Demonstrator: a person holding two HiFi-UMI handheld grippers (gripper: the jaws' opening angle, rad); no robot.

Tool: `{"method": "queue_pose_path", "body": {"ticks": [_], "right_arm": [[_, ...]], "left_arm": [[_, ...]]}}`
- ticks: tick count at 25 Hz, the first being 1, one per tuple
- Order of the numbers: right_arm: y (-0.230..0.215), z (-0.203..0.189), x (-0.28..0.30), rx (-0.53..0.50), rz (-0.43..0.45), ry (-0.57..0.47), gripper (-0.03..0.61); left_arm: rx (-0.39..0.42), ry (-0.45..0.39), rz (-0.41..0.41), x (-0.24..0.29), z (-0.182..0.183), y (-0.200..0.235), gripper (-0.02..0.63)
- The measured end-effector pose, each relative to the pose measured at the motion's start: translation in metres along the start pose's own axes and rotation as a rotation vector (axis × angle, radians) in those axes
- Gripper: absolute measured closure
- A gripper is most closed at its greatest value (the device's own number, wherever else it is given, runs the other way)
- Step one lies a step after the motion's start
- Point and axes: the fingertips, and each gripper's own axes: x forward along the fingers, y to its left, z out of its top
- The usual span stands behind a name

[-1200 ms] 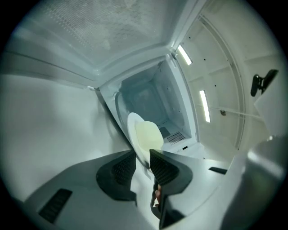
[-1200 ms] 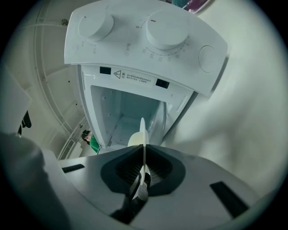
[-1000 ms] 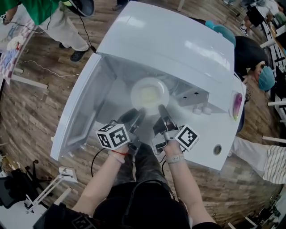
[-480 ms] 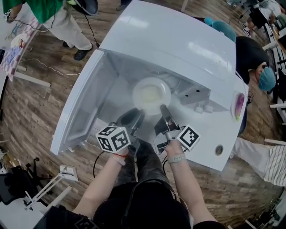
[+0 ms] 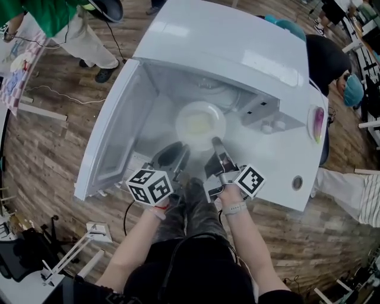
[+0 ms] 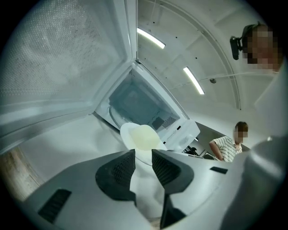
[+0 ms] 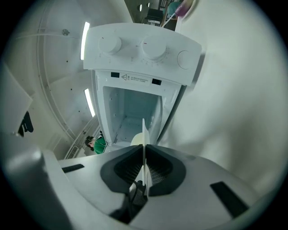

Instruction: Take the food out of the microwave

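A white plate (image 5: 200, 124) with pale yellow food sits at the mouth of the white microwave (image 5: 237, 53), whose door (image 5: 113, 136) stands open to the left. My right gripper (image 5: 215, 142) is shut on the plate's near rim; in the right gripper view the plate (image 7: 144, 134) shows edge-on between the jaws of the right gripper (image 7: 144, 150). My left gripper (image 5: 183, 152) is just left of it, open. In the left gripper view the plate (image 6: 141, 139) lies beyond the left gripper (image 6: 143, 155), with nothing between the pads.
The control panel (image 7: 144, 47) with two knobs is on the microwave's right side. A person in a green top (image 5: 53, 18) stands at the upper left, and other people (image 5: 332, 59) sit at the right. Wooden floor surrounds the stand.
Both grippers and the plate have drawn a little back toward me out of the microwave's mouth. The left gripper has rolled slightly.
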Motion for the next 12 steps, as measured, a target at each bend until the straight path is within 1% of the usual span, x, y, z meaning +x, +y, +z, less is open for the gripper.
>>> {"method": "queue_pose_path", "body": {"ticks": [4, 12], "right_arm": [[0.001, -0.014, -0.012, 0.008, 0.019, -0.031, 0.546], [-0.012, -0.030, -0.047, 0.026, -0.011, -0.085, 0.546]], "left_arm": [[0.048, 0.027, -0.013, -0.014, -0.012, -0.001, 0.499], [0.052, 0.077, -0.057, -0.031, -0.040, -0.007, 0.499]]}}
